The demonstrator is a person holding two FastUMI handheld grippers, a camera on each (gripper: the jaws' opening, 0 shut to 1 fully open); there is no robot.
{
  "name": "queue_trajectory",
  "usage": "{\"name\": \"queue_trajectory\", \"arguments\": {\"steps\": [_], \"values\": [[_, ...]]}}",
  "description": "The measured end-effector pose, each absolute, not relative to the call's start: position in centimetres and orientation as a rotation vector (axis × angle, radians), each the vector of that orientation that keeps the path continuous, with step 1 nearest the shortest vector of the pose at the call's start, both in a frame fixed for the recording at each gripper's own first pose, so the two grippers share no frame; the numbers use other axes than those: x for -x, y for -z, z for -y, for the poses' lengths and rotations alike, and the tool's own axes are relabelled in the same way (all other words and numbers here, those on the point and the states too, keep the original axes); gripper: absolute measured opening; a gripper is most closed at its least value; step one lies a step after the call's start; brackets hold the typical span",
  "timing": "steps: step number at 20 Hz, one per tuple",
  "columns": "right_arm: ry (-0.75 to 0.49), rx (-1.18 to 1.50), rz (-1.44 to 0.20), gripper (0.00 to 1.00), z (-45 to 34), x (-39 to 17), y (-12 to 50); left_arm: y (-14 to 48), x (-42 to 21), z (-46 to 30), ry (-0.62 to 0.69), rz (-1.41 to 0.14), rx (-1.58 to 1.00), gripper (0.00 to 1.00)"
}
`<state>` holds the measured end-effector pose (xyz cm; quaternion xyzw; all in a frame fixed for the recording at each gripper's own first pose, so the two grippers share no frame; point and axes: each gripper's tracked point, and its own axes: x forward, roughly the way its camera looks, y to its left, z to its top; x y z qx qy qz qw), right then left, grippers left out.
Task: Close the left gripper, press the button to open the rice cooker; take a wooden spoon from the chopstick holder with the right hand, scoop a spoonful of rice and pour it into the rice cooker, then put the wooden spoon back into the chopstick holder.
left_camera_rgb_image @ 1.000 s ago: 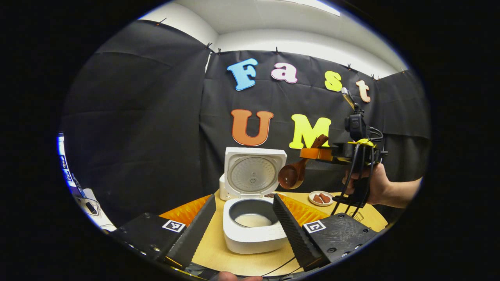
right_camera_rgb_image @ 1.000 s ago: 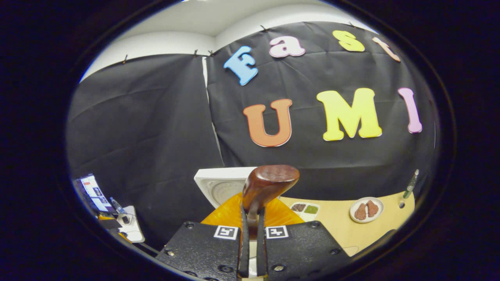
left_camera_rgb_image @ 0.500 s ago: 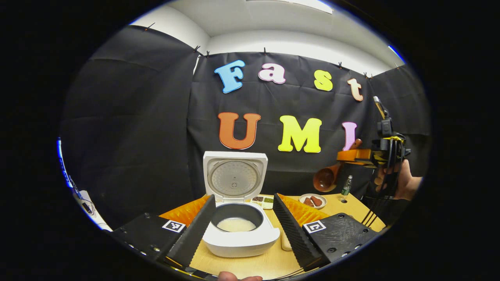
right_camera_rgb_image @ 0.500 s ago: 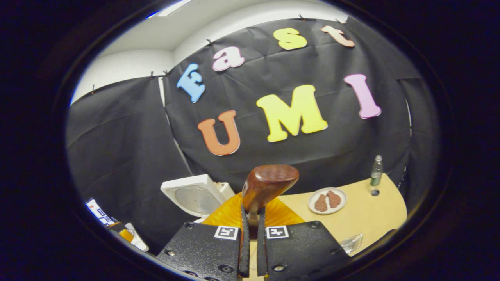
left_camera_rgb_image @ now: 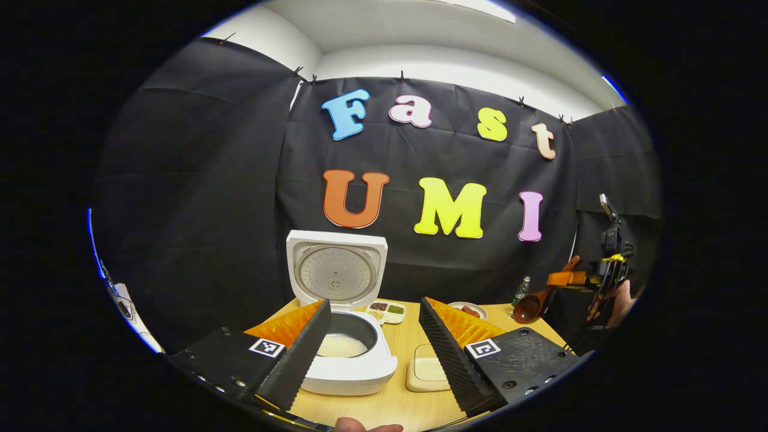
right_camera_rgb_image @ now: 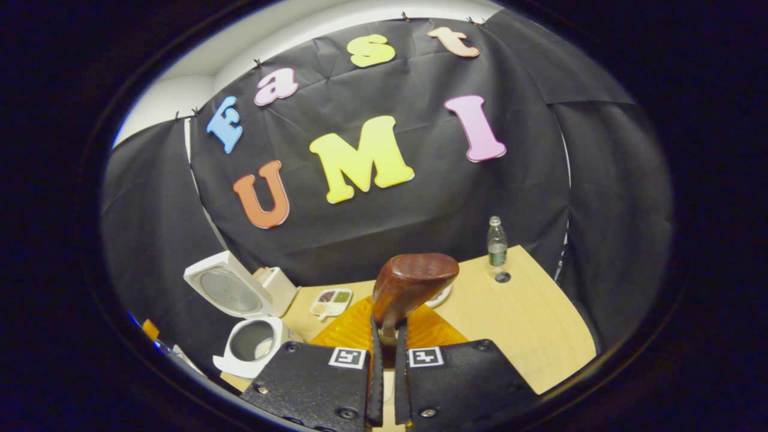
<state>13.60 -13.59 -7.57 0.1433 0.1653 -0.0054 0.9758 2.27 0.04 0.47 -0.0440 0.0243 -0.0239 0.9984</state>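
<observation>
1. Left gripper view, surface and room: the left gripper (left_camera_rgb_image: 375,351) hangs over a pale wooden table (left_camera_rgb_image: 372,408) walled by black cloth, a white ceiling above.
2. Its fingers (left_camera_rgb_image: 300,354) stand wide apart with nothing between them.
3. Just ahead of the left finger sits the white rice cooker (left_camera_rgb_image: 345,360), its square lid (left_camera_rgb_image: 336,273) raised upright and white rice showing in the dark inner pot.
4. Between the fingers, beside the cooker, lies a flat cream square container (left_camera_rgb_image: 427,373); farther ahead are a small white divided dish of grains (left_camera_rgb_image: 386,311) and a white plate with brown pieces (left_camera_rgb_image: 468,310).
5. Far to the right, a hand (left_camera_rgb_image: 618,297) holds the right gripper (left_camera_rgb_image: 567,279) above the table's right edge, near a clear plastic bottle (left_camera_rgb_image: 522,291).
6. That gripper carries the dark brown wooden spoon (left_camera_rgb_image: 540,300); its long axis slants, with the bowl low and toward the cooker and the handle end up and to the right.
7. Right gripper view, surface: the table (right_camera_rgb_image: 528,324) spreads ahead and rightward, bare up to its curved right edge.
8. The right gripper (right_camera_rgb_image: 387,384) has its fingers pressed onto the spoon's handle (right_camera_rgb_image: 386,330), which runs straight forward between them; the spoon's bowl (right_camera_rgb_image: 414,279) rises just ahead.
9. The open rice cooker (right_camera_rgb_image: 252,342) sits far left of this gripper, the divided dish (right_camera_rgb_image: 331,300) between them; the bottle (right_camera_rgb_image: 496,243) stands ahead right, upright near the wall, its cap (right_camera_rgb_image: 503,277) beside it.
</observation>
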Motion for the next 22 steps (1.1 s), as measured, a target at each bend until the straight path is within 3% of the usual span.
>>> {"name": "queue_trajectory", "arguments": {"steps": [8,13,22], "values": [[0.119,-0.308,-0.487,0.13,18.9,-14.5,17.5,-0.7,-3.2,1.1,0.024,-0.080,0.127,0.94],[0.117,-0.346,-0.548,0.12,19.6,-14.9,22.5,-0.6,-3.4,2.4,0.012,-0.113,0.105,0.94],[0.141,-0.446,-0.569,0.13,21.2,-14.7,26.0,-1.3,-3.4,5.2,0.031,-0.130,0.076,0.94]]}}
